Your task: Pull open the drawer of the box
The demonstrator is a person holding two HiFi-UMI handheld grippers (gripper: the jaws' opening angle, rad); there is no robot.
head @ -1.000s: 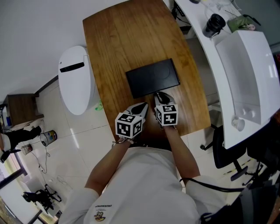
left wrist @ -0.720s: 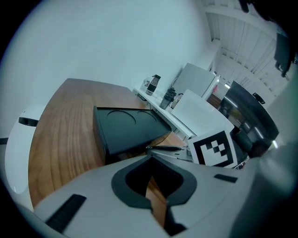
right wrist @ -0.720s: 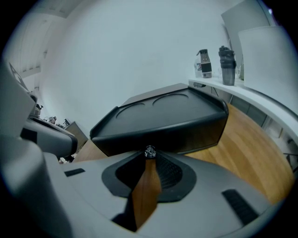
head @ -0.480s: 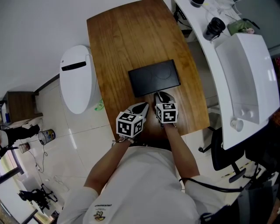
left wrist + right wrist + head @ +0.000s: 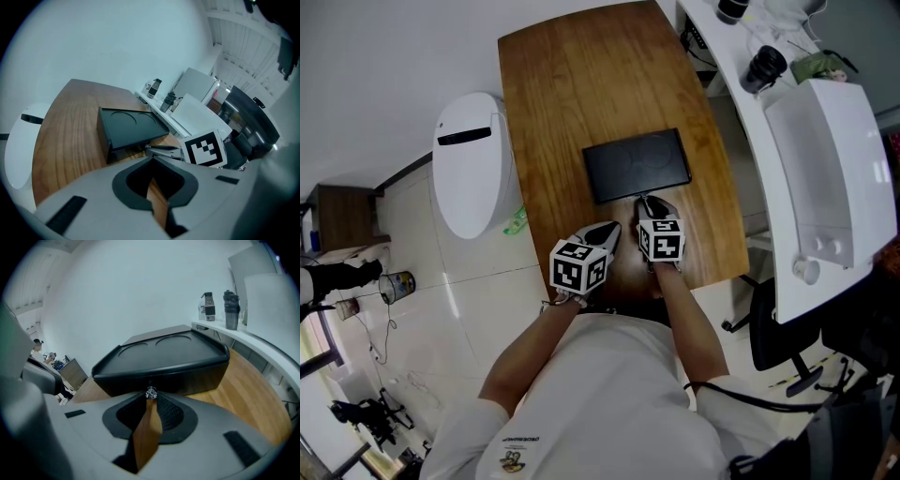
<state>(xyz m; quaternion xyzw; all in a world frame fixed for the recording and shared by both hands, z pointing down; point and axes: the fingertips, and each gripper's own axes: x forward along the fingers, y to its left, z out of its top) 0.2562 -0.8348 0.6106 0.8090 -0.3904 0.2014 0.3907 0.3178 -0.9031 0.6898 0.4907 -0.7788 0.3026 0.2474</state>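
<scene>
Since a second ago your head has swung, so that the wooden table [image 5: 581, 84] and the black box [image 5: 637, 165] sit a little further right in the head view, and your right gripper's jaws look drawn in narrower at the box's near face; both grippers lie much where they were. At far left a white rounded unit [image 5: 469, 169] stands on the tiled floor, just beside the table's left edge. Your left gripper [image 5: 607, 231] lies low over the table's near end, its tip near the box's near-left corner but apart from it, just left of your right gripper [image 5: 649, 201]; in the left gripper view its jaws stand together, with only a sliver of table showing between them and nothing held. The box lies flat near the middle of the table, its top bearing two shallow round recesses; your right gripper's tip touches the middle of its near face. In the right gripper view the jaws are closed on a small silvery knob [image 5: 151, 393] at the centre of the drawer front [image 5: 197, 376], which sits tucked under the top's rim, not visibly pulled out. To the right a white desk [image 5: 825, 169] curves past the table, with a black bottle [image 5: 764, 66] standing on its far part.
</scene>
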